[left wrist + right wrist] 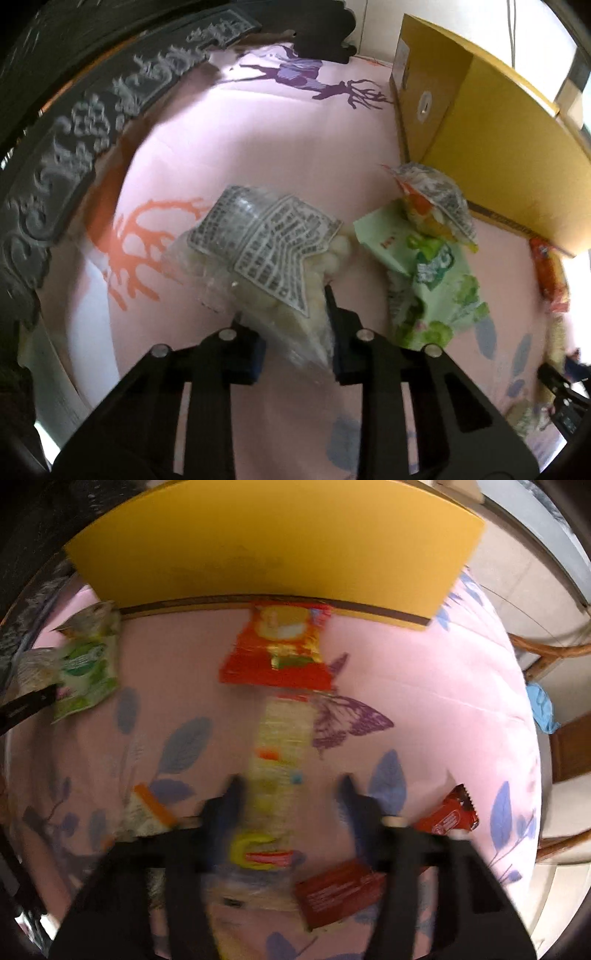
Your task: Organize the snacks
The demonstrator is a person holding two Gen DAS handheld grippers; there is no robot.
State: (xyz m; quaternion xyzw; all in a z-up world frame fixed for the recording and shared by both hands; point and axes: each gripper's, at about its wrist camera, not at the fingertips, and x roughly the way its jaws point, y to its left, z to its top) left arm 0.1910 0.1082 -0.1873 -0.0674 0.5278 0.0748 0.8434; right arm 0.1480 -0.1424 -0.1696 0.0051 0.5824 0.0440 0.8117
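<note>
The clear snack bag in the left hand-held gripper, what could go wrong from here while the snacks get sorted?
1. The left hand-held gripper pinches only the corner of the clear snack bag; the heavy part hangs beyond the fingers, so it may slip out or tear.
2. The green packet and the cup-shaped snack lie close by; a swing could knock them.
3. The right hand-held gripper stands open over the long yellow packet, and the view is blurred, so it may close off-centre.

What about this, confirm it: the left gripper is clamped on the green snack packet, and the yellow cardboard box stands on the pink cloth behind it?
Not quite. The left wrist view shows the left gripper clamped on the clear bag of pale snacks, not the green snack packet, which lies loose to its right. The yellow cardboard box does stand on the pink cloth behind.
</note>
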